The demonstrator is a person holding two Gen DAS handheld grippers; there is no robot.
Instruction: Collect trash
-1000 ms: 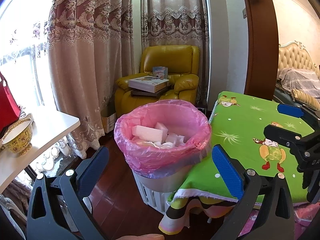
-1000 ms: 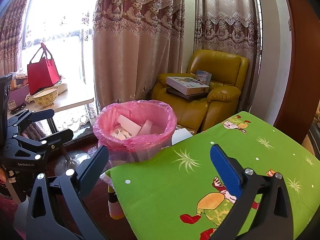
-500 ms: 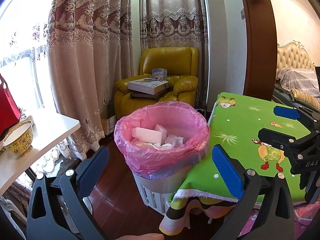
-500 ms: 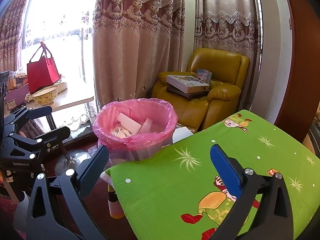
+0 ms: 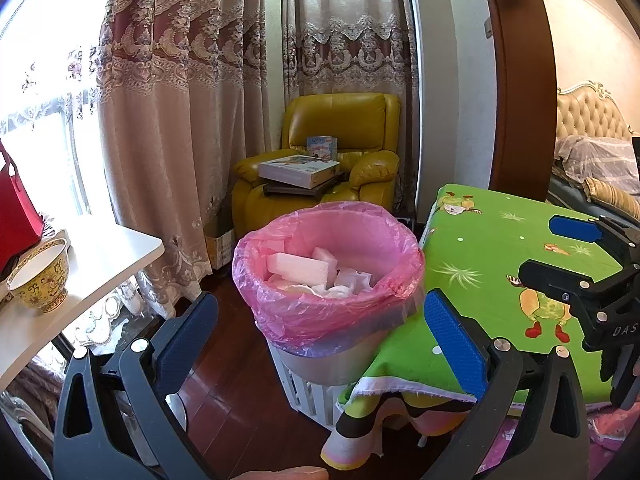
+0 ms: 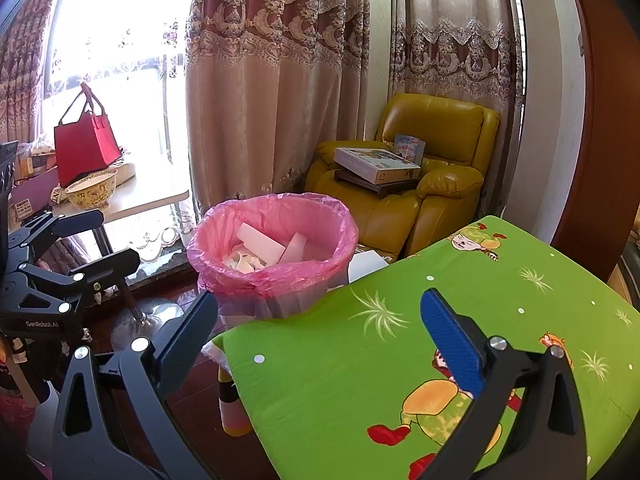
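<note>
The trash (image 5: 298, 266), white foam blocks and crumpled paper, lies inside the bin (image 5: 328, 276), whose pink liner is folded out over the rim, presumably so it stays put while pieces drop in. The bin stands on the dark wood floor (image 5: 240, 400), right against the corner of the table (image 6: 400, 340), probably so that scraps can go from the tabletop straight in. The table's green cartoon cloth shows no loose trash in either view, so the collecting looks largely done, though part of the table lies out of frame.

The left gripper (image 5: 316, 328) hangs in front of the bin, tongs spread wide and empty, the bin at its 12 o'clock. The right gripper (image 6: 318, 324) hovers over the near edge of the table, tongs likewise spread with nothing between them, the bin at its 11 o'clock.

The left wrist view shows the white slatted crate under the bin, a bed (image 5: 592, 152) at 2 o'clock and the right gripper from the side at 3 o'clock. The right wrist view alone shows a white sheet (image 6: 366, 264) between bin and table, at the bin's 4 o'clock; I cannot tell whether it is trash. It also shows the whole red bag (image 6: 84, 148) and the bowl (image 6: 92, 190) on the side table at 10 o'clock. Both views show the yellow armchair (image 6: 432, 176) with boxes on it, behind the bin.
</note>
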